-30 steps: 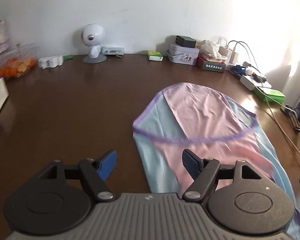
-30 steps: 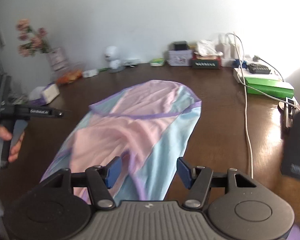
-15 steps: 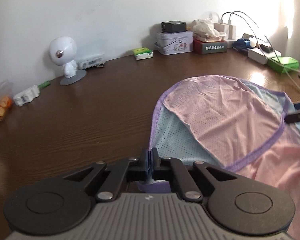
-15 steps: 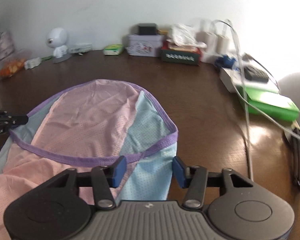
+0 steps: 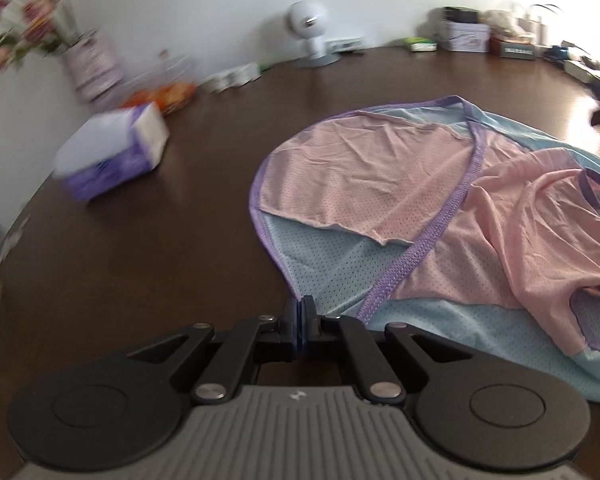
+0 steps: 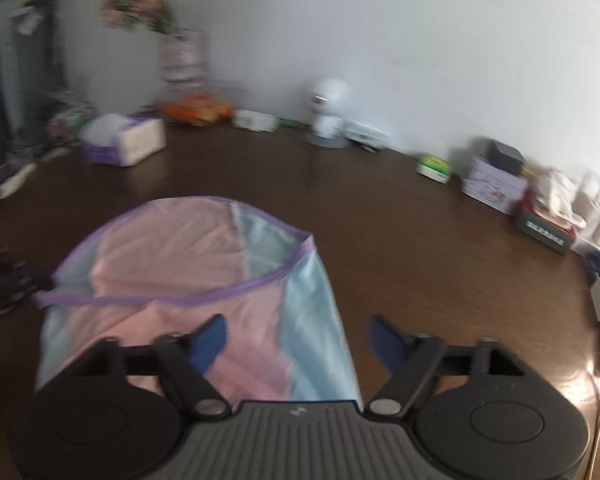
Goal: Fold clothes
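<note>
A pink and light-blue mesh garment (image 5: pixel 432 208) with purple trim lies on the dark wooden table (image 5: pixel 140 240). My left gripper (image 5: pixel 301 312) is shut on the garment's near blue edge, at the purple hem. In the right wrist view the garment (image 6: pixel 188 280) lies in front of and under my right gripper (image 6: pixel 298 334), which is open and empty, its blue pads (image 6: pixel 212 338) hovering over the pink and blue cloth. The upper layer is folded over, with a purple band across it.
A tissue box (image 5: pixel 116 156), a flower vase (image 5: pixel 92 64), oranges (image 5: pixel 160 94) and a white robot figure (image 5: pixel 312 36) stand along the wall. Tins, boxes, chargers and cables (image 6: pixel 540 208) crowd the right back of the table.
My left gripper closed on the garment's edge and has swung left with it. My right gripper stayed open and has turned left; both views are blurred by motion.
</note>
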Tool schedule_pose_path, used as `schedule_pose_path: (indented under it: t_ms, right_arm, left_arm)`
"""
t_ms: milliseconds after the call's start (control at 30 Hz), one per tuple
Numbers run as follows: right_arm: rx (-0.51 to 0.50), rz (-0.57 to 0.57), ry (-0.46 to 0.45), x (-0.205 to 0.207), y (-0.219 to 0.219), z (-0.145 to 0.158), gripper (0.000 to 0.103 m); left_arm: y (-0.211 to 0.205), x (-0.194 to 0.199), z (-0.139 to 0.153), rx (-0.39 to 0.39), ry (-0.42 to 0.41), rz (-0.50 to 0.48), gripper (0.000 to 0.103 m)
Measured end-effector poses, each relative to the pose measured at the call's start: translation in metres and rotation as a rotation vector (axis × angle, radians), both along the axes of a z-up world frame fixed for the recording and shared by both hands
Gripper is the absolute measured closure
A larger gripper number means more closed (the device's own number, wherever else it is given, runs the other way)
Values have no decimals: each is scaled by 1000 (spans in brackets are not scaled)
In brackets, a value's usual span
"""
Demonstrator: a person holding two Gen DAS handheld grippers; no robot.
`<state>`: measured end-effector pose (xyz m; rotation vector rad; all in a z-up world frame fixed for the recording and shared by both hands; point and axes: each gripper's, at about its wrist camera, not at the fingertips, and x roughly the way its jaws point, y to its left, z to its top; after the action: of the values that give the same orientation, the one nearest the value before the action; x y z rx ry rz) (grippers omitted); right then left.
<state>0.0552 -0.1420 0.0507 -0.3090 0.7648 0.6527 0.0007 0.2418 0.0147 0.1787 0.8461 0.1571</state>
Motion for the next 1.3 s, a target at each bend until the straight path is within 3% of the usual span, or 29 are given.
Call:
schedule_pose_path:
  t_ms: [167, 333, 467, 500, 633, 700, 800, 967, 1100, 1133, 1300]
  right_arm:
    - [59, 128, 10, -98, -17, 15, 21]
    - [57, 58, 48, -144, -63, -4, 26]
    - [60, 49, 63, -159, -81, -21, 30]
    - [44, 52, 60, -161, -83, -25, 35]
    - [19, 68, 42, -160, -97, -31, 35]
    - [11, 71, 45, -156, -106, -31, 33]
    - [-5, 65, 52, -143, -120, -31, 21]
    - [-50, 1, 23, -128, -140, -28, 21]
    - [-88, -86, -81, -136, -146, -18, 30]
    - [-50, -78, -86, -141, -147, -13, 30]
    - [81, 26, -33, -163, -132, -11, 32]
  left_arm:
    - [-3, -19, 8, 6, 5, 21, 101]
    - [-15, -31, 15, 29, 7, 24, 101]
    - [-25, -34, 15, 39, 23, 29, 101]
    - [-28, -35, 15, 39, 27, 34, 101]
    - [-36, -41, 13, 40, 43, 41, 101]
    - [-39, -43, 12, 33, 54, 36, 101]
    - [-42, -45, 6, 25, 73, 29, 101]
    - [-47, -51, 7, 7, 87, 15, 100]
    - [-43, -58, 14, -18, 28, 27, 87]
    - [-41, -59, 18, -38, -5, 31, 78]
    - [-40, -56, 26, -146, -61, -34, 60]
